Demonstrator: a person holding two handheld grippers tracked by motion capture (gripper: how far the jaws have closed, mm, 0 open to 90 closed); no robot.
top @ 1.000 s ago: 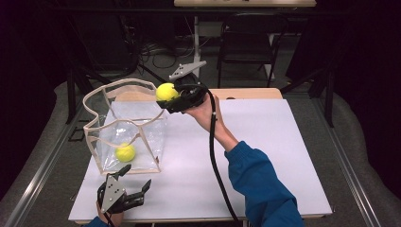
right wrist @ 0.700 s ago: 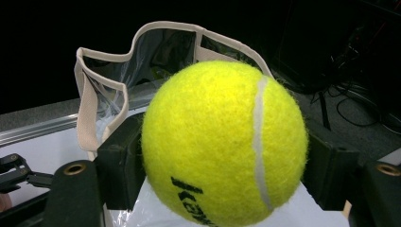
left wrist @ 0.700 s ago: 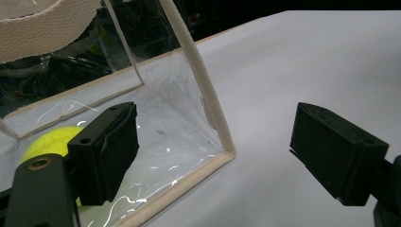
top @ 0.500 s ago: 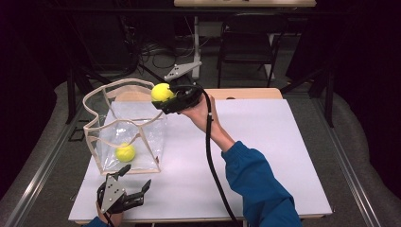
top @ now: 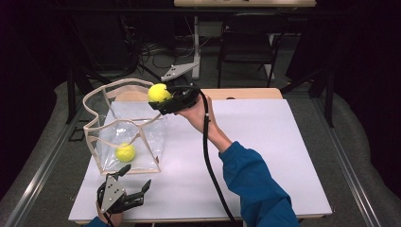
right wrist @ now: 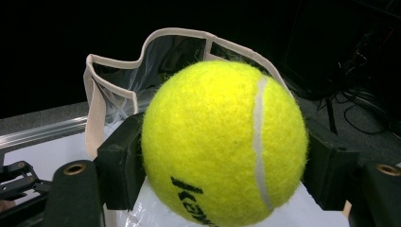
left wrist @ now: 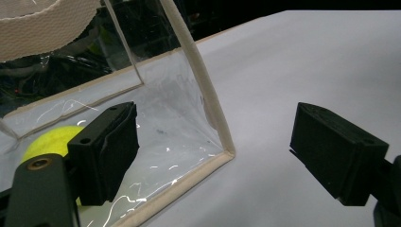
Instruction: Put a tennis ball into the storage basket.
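Clamping a tennis ball (top: 158, 92) between its pads, the right gripper (top: 166, 98) is hanging above the rim of the clear bag (top: 142, 146) at the table's (top: 283, 142) far left; the left gripper (top: 126, 189) is resting wide open and empty at the near left corner, beside the bag holding a second ball (top: 125, 152).

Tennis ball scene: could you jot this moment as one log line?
right hand-held gripper: shut on tennis ball | above clear bag | second ball inside | left hand-held gripper: open

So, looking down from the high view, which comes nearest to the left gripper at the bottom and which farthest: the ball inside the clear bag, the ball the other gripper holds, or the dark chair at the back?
From the left gripper:
1. Ball in the clear bag, just above it.
2. Held ball, higher up, over the bag's rim.
3. Dark chair, beyond the table's far edge.
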